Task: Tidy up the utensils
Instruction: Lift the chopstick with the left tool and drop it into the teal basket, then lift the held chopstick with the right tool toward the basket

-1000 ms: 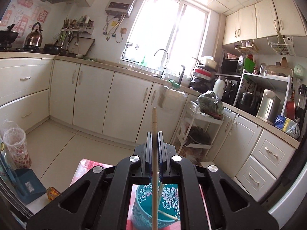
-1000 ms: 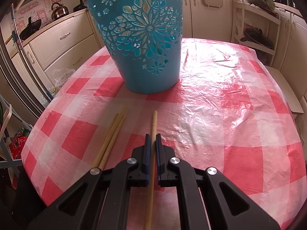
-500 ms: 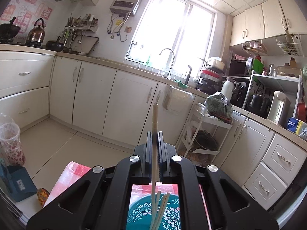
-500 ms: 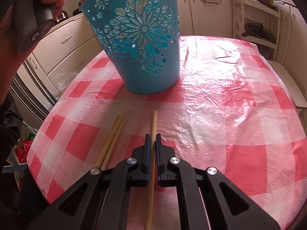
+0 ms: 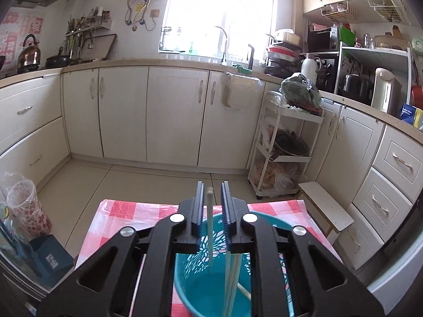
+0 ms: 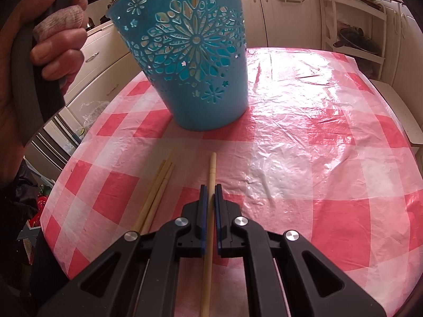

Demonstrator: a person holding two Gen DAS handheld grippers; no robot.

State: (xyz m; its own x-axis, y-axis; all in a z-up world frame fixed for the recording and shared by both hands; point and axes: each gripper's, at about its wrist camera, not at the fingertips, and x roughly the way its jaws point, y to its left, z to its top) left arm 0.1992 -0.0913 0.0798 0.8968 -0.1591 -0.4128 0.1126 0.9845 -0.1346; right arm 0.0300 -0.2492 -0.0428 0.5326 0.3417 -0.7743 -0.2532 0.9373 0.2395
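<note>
Over the blue basket [image 5: 211, 285] your left claw [image 5: 213, 211] is opening to drop a chopstick [image 5: 209, 227]; next, lift the chopstick on the table [image 6: 210, 211] that your right claw [image 6: 210, 206] holds clamped.

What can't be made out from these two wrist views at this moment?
- Left wrist view: the blue basket floor and the number of chopsticks inside are hidden by the left gripper, whose jaws are opening around a chopstick.
- Right wrist view: the basket's inside is unseen; only its outer wall shows.
- Right wrist view: the loose chopsticks run behind the right gripper, so their near ends are hidden.
</note>
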